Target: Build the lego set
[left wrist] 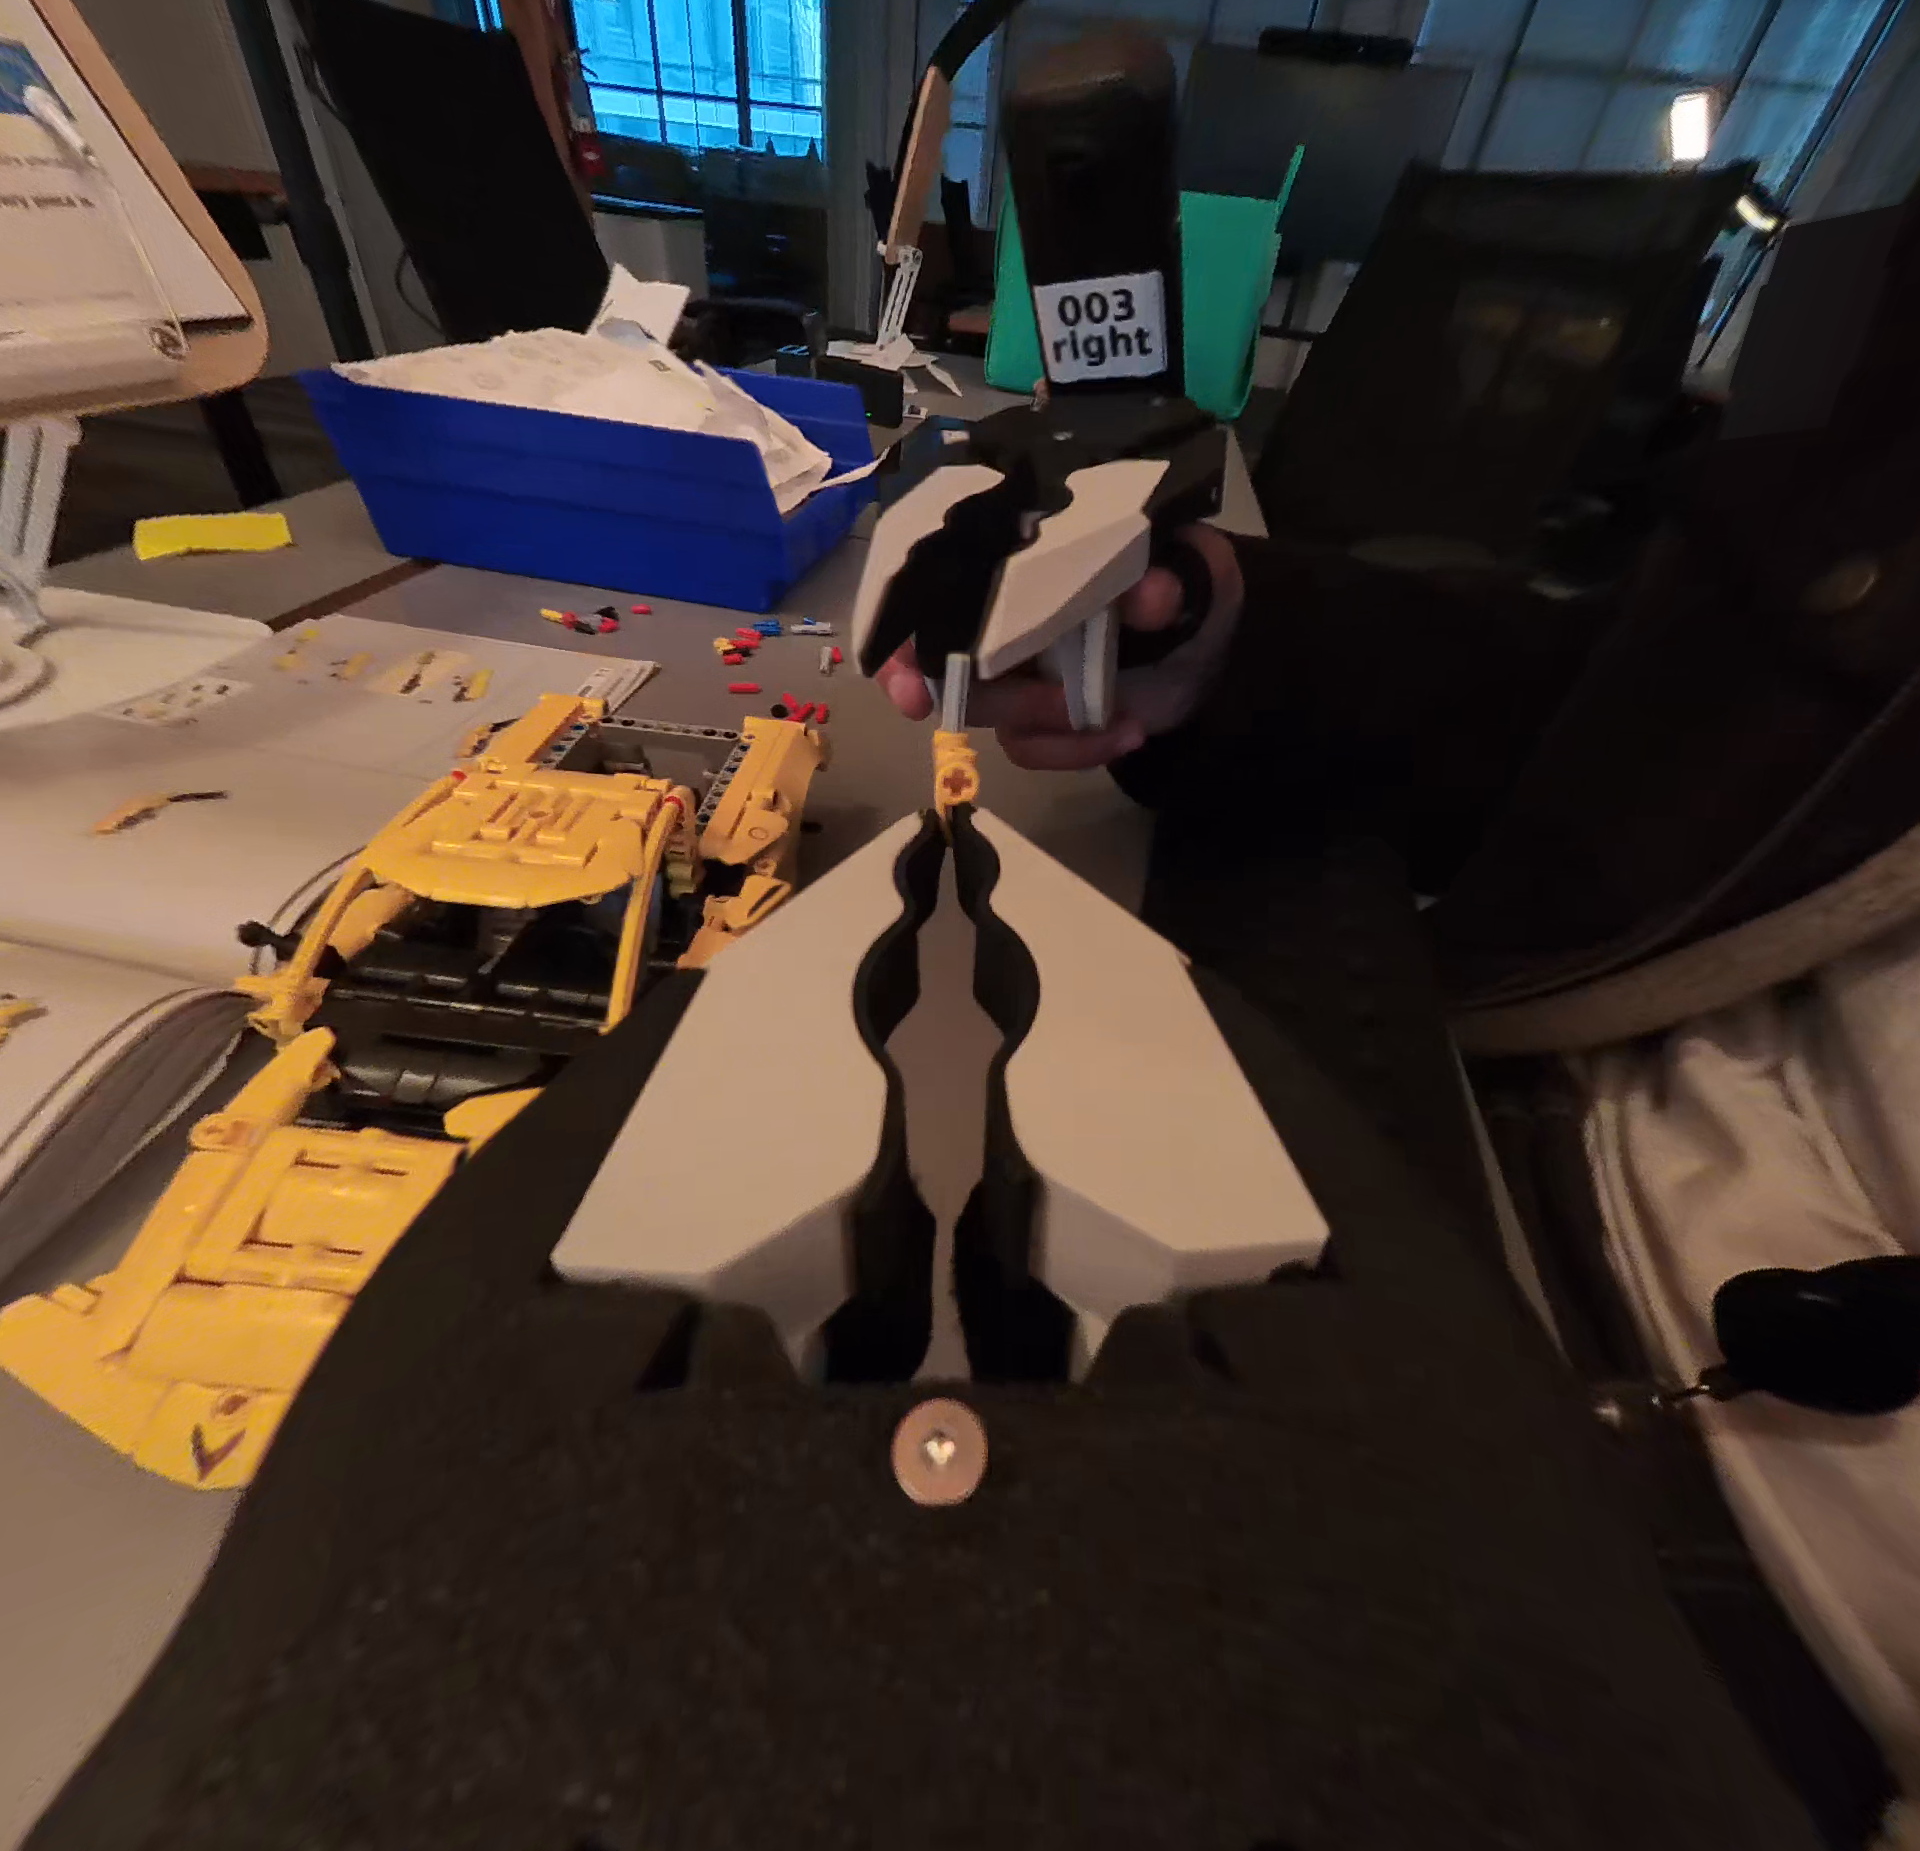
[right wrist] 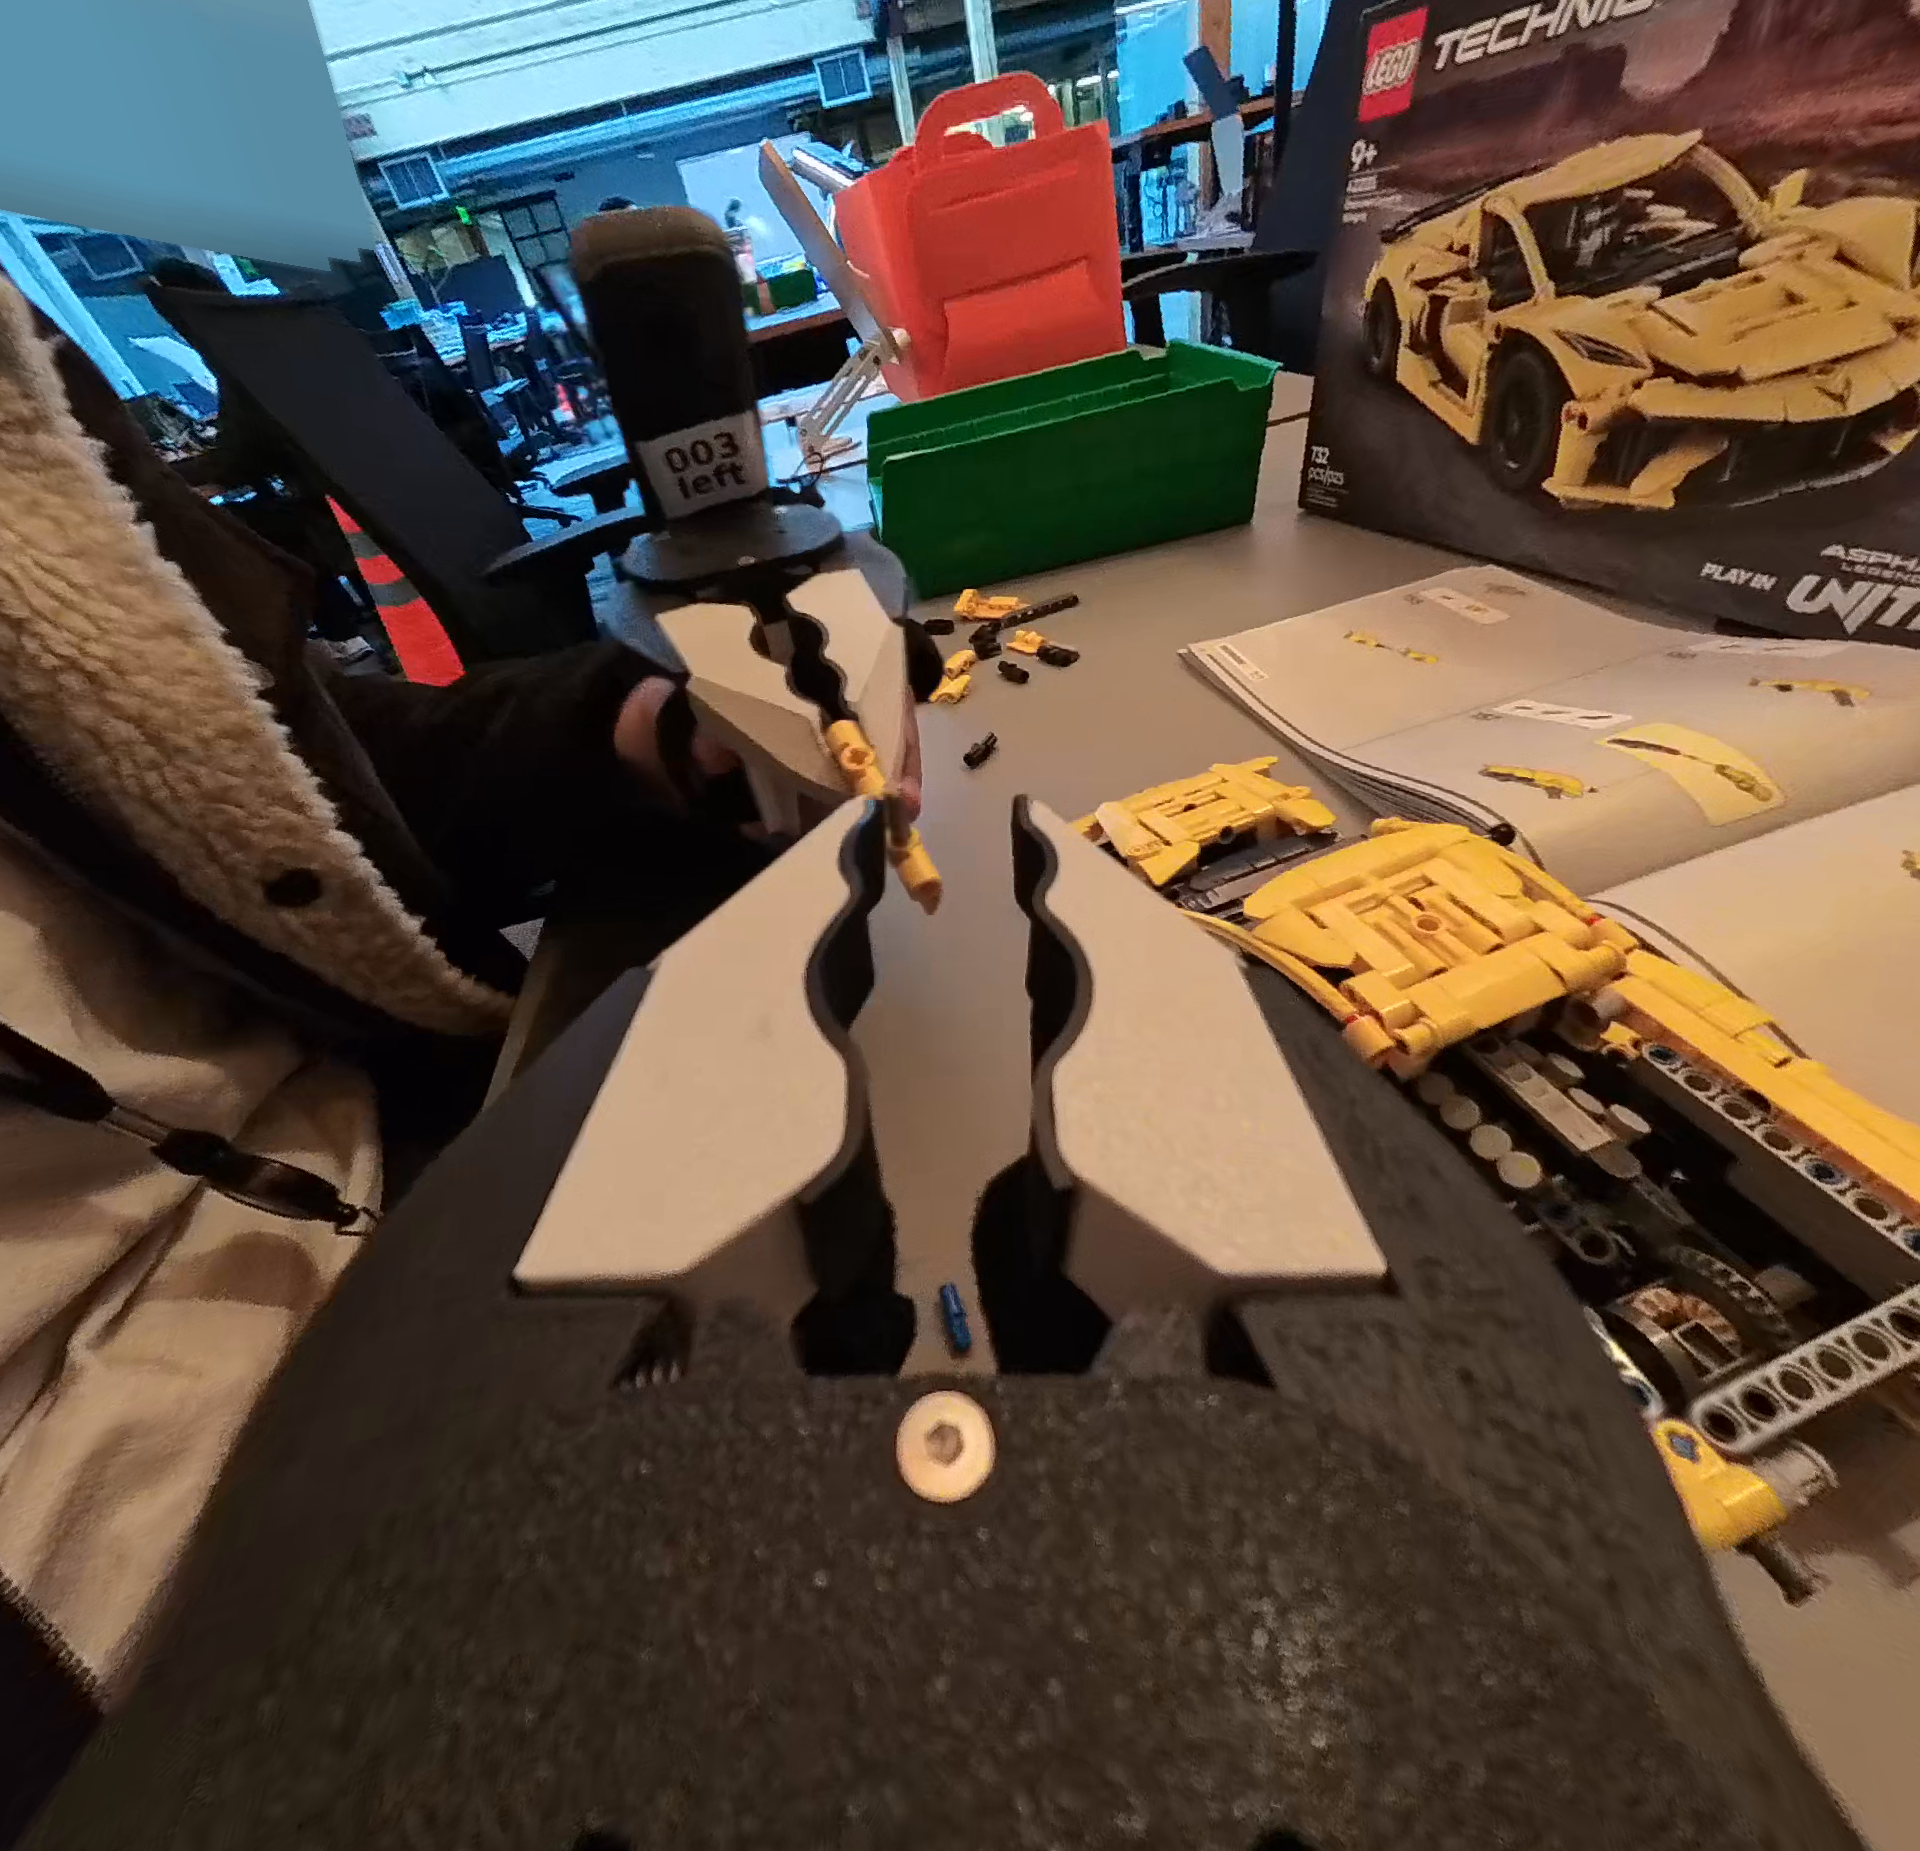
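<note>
Above the grey surface (right wrist: 1122, 596), the left gripper (left wrist: 951, 819) clamps a yellow connector piece (right wrist: 883, 804), its long axis running toward the right gripper (right wrist: 940, 825), whose fingers (right wrist: 1049, 866) stand apart around its free end; the car model (right wrist: 1434, 928) lies alongside.

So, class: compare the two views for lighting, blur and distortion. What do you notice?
Left wrist view: dim and bluish, wide-angle bending at the edges, the yellow car smeared near the lens. Right wrist view: brighter, the box sharp, straight lines bowed, a flat patch laid over the top left corner.
</note>
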`<state>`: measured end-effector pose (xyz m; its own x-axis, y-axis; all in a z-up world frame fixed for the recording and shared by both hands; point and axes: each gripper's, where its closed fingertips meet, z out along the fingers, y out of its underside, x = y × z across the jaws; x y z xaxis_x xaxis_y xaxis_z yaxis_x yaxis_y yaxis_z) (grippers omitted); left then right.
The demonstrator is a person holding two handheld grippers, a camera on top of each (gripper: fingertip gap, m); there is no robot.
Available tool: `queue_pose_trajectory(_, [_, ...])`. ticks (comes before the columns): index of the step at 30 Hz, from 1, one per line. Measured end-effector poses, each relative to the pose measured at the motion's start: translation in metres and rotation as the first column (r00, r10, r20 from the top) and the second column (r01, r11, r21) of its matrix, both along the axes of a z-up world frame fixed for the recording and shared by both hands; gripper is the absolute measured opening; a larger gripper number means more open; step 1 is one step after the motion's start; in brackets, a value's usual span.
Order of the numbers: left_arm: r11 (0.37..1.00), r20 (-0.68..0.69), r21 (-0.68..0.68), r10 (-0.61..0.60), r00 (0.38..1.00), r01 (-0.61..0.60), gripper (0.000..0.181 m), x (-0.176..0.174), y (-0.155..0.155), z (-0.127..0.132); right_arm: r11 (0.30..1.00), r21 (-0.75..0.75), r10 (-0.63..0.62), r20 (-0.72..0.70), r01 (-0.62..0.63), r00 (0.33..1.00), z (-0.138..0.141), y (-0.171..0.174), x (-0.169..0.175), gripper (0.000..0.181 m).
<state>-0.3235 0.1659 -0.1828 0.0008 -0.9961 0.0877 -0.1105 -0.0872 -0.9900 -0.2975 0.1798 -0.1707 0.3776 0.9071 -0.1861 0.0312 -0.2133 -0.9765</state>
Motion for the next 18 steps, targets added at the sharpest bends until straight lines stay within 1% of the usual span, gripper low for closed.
queue_pose_trajectory(2, [1.0, -0.006, -0.023, 0.012, 1.0, -0.012, 0.002, -0.001, 0.004, -0.001, 1.0, 0.003, 0.022, 0.006, -0.022, 1.0, -0.001, -0.004, -0.004, 0.026])
queue_pose_trajectory(7, [0.999, -0.01, -0.027, 0.026, 1.0, -0.026, 0.002, -0.002, 0.005, 0.0, 1.0, -0.003, 0.025, 0.067, -0.025, 0.997, -0.013, -0.003, -0.009, 0.027])
queue_pose_trajectory(11, [0.999, -0.02, -0.041, 0.009, 1.0, -0.01, 0.002, -0.002, 0.002, -0.002, 0.999, 0.024, 0.025, 0.071, -0.027, 0.997, -0.013, -0.003, -0.009, 0.027])
queue_pose_trajectory(16, [0.999, 0.0, -0.03, -0.02, 1.0, 0.02, 0.002, -0.001, -0.004, 0.002, 0.998, 0.042, 0.042, 0.082, -0.046, 0.996, -0.014, -0.007, -0.013, 0.021])
queue_pose_trajectory(18, [0.999, 0.008, -0.029, -0.025, 1.0, 0.025, 0.002, -0.001, -0.005, 0.003, 0.996, 0.061, 0.056, 0.081, -0.061, 0.995, -0.011, -0.01, -0.014, 0.011])
